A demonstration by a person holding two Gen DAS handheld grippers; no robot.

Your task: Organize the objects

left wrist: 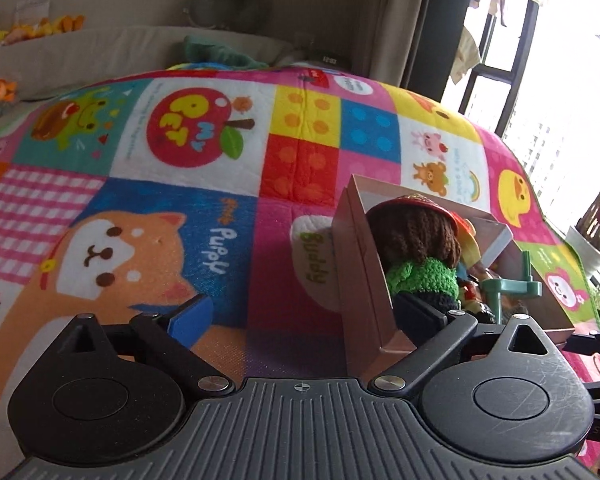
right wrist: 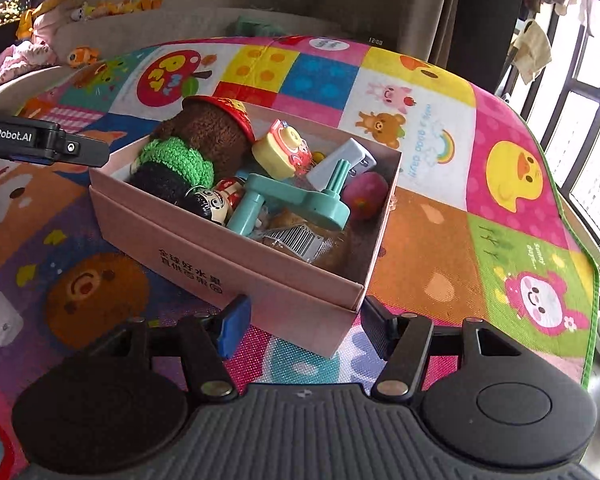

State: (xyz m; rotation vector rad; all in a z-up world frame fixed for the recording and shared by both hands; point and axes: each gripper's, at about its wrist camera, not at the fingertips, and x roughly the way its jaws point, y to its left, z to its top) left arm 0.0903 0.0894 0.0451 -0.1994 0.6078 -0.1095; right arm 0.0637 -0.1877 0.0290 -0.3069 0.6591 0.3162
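A pink cardboard box [right wrist: 236,256] sits on a colourful play mat [right wrist: 440,240]. It holds a crocheted doll [right wrist: 204,136] with brown hair and green scarf, a teal plastic toy [right wrist: 296,198], a yellow toy camera [right wrist: 282,154], a small figurine [right wrist: 216,202] and a pink ball [right wrist: 366,194]. My right gripper [right wrist: 300,326] is open, its fingers straddling the box's near corner. My left gripper [left wrist: 304,316] is open around the box's left wall [left wrist: 360,264]; its right finger is inside, next to the doll [left wrist: 416,248]. The left gripper also shows in the right wrist view [right wrist: 44,144].
The mat [left wrist: 180,184] covers a low surface. A beige sofa [left wrist: 80,48] with plush toys [left wrist: 40,26] stands behind it. A window [right wrist: 588,92] with hanging laundry is at the right. A potted plant [left wrist: 596,224] stands by the mat's right edge.
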